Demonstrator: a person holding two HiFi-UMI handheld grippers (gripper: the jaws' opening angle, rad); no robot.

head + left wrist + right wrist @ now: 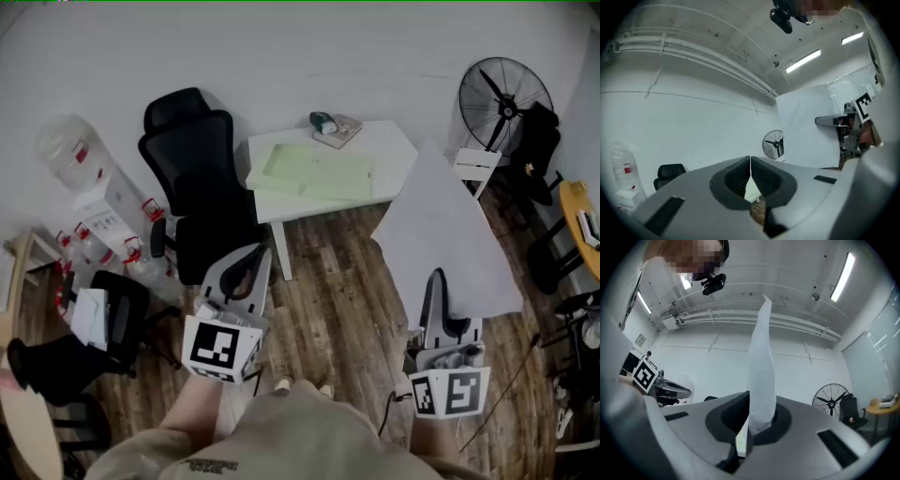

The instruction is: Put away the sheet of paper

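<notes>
A large white sheet of paper (448,225) hangs in the air at the right, over the floor beside the white table (394,141). My right gripper (437,279) is shut on its lower edge. In the right gripper view the sheet (761,366) rises edge-on from between the closed jaws of that gripper (751,401). My left gripper (251,261) is held at the left over the floor, shut with nothing in it. In the left gripper view its jaws (750,163) meet in a thin line, and the sheet (806,126) stands to the right. A pale green folder (317,172) lies on the table.
A black office chair (199,178) stands left of the table. A book with a small object (333,127) lies at the table's back. A floor fan (503,92) is at the back right. Water bottles (66,150) and boxes crowd the left side. Wooden floor (337,309) lies below.
</notes>
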